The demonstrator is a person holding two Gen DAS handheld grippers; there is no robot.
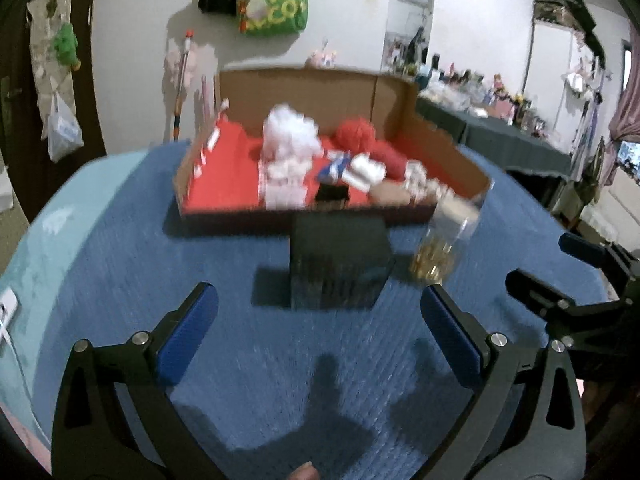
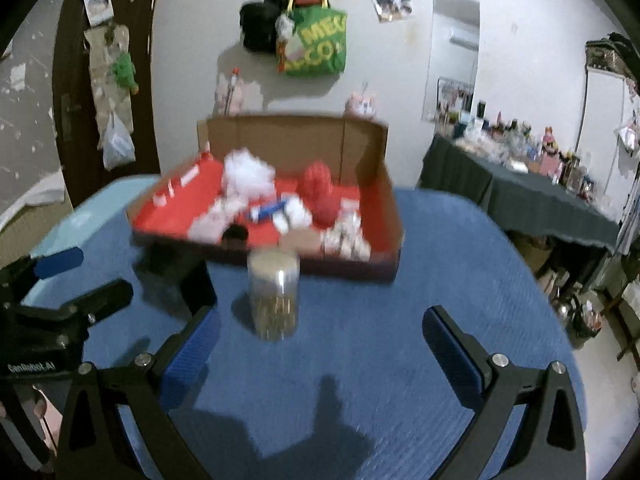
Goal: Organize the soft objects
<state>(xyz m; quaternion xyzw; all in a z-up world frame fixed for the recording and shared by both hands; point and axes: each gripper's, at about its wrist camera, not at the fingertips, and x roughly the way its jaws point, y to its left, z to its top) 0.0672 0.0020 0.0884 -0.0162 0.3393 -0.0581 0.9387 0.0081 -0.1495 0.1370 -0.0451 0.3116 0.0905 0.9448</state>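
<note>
Both tongs hang over the near part of the blue table (image 1: 120, 248), side by side, tilted down toward a cardboard box (image 1: 312, 92) at the far edge.

The left tongs (image 1: 320, 332) are spread wide with nothing between the blue pads. The right tongs (image 2: 322, 344) are released as well, jaws apart and empty.

The soft things all sit inside the box on its red floor: a white fluffy wad (image 1: 290, 132) toward the left, a red yarn ball (image 1: 356, 134) to its right near the back wall, and smaller white bundles (image 1: 362, 174) mixed in along the front. Blur hides what the small bits are.

Everything soft lies straight ahead of both tongs, beyond two hard things. A black box (image 1: 340, 260) stands on the table right in front of the left tongs; a clear jar (image 2: 274, 296) stands just ahead of the right, slightly left of its line.

I'd judge the left tongs the nearer for the white wad and the right for the red ball, each having to pass over or round its obstacle.
</note>
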